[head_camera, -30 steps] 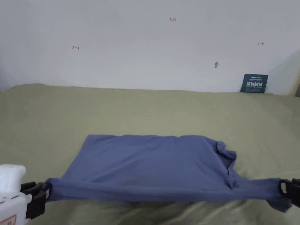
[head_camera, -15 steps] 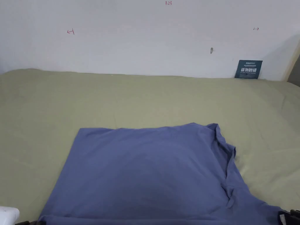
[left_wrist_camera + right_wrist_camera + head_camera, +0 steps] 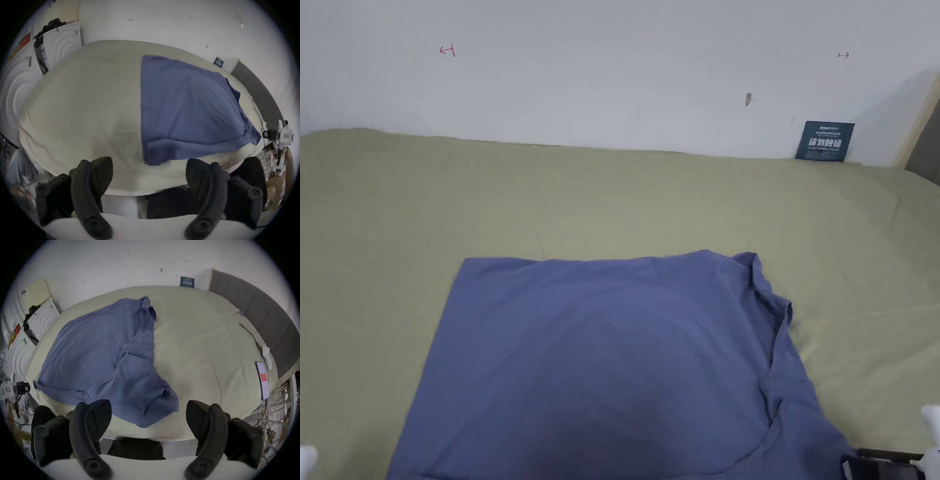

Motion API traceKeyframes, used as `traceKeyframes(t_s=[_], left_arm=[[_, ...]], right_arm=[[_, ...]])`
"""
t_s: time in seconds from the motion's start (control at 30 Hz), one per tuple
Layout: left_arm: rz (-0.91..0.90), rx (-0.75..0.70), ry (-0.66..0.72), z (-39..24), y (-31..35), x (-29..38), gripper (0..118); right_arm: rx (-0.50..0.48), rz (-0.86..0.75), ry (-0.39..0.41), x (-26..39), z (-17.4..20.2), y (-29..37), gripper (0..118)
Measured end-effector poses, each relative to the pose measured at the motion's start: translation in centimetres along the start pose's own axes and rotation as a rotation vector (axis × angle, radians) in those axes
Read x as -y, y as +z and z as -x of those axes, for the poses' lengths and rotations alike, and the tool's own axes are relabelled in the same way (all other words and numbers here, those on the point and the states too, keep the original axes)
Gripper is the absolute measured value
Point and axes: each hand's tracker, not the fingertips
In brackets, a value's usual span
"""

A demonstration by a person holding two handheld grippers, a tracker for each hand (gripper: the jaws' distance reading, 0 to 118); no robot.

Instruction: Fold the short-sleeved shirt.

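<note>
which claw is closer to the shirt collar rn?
Right. The right claw sits open by the collar-side sleeve of the shirt; the left claw is open at the hem end, opposite the collar.

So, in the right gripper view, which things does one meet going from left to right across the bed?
left gripper at the bed's left edge → blue shirt → bare green sheet → phone → grey headboard.
</note>
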Motion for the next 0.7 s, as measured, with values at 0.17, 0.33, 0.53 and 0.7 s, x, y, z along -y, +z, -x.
traceKeyframes(t_s=[0.17, 0.33, 0.53, 0.7], left_arm=[[-0.089, 0.016, 0.071, -0.3, 2.9, 0.3, 95], [-0.114, -0.047, 0.076, -0.8, 2.7, 1.0, 0], [-0.058, -0.027, 0.046, -1.1, 1.4, 1.7, 2], [-0.063, 0.027, 0.037, -1.4, -0.8, 1.2, 107]], right_arm=[[-0.061, -0.003, -0.061, 0.5, 1.0, 3.1, 94], [-0.093, 0.056, 0.019, 1.1, 2.5, 3.5, 0], [-0.105, 0.035, 0.044, 1.0, 3.3, 3.3, 0], [-0.099, 0.043, 0.033, 0.6, 3.4, 2.2, 0]])
